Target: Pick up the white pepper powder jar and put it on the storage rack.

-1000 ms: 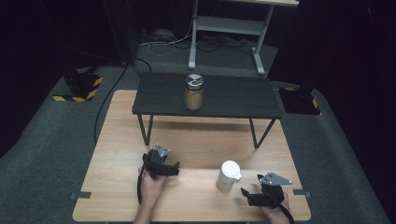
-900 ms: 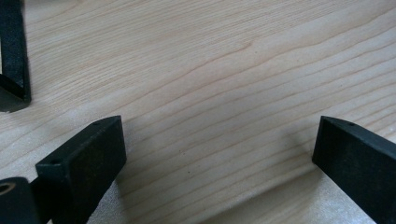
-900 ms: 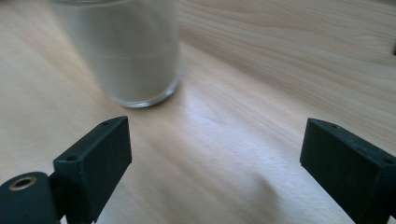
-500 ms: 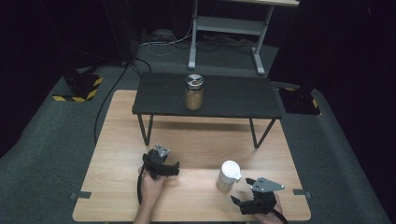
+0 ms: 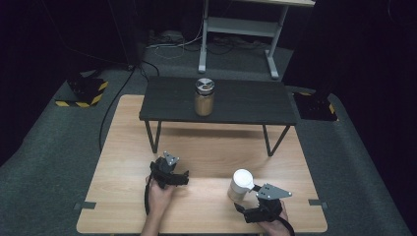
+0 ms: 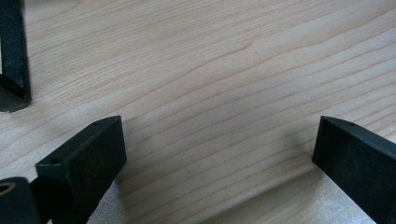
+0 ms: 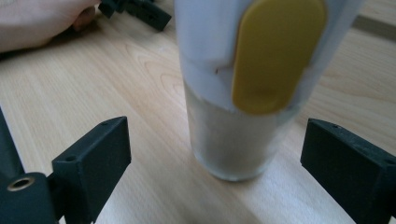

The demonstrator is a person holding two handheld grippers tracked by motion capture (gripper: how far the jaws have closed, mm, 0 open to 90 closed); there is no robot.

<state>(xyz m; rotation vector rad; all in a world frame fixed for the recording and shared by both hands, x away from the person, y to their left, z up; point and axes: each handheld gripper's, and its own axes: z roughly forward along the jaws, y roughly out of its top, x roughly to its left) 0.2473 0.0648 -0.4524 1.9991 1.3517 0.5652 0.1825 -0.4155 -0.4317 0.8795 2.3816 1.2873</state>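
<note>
So, right gripper (image 7: 215, 154) with jaws spread wide on either side of a frosted cup (image 7: 243, 88), white sleeve and yellow tab on it, standing upright on the wooden surface (image 5: 206, 147), not clamped. Left gripper (image 6: 215, 154) resting low on bare wood, jaws also released, holding nothing. Farther back, lidded jar (image 5: 204, 97) sitting on the dark bench (image 5: 246, 101).

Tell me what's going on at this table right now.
A person holds a gripper in each hand at a wooden table. The right gripper, jaws open, is lined up on a white-capped bottle without touching it. The left gripper rests open on bare wood. A jar stands on the black shelf behind.
</note>
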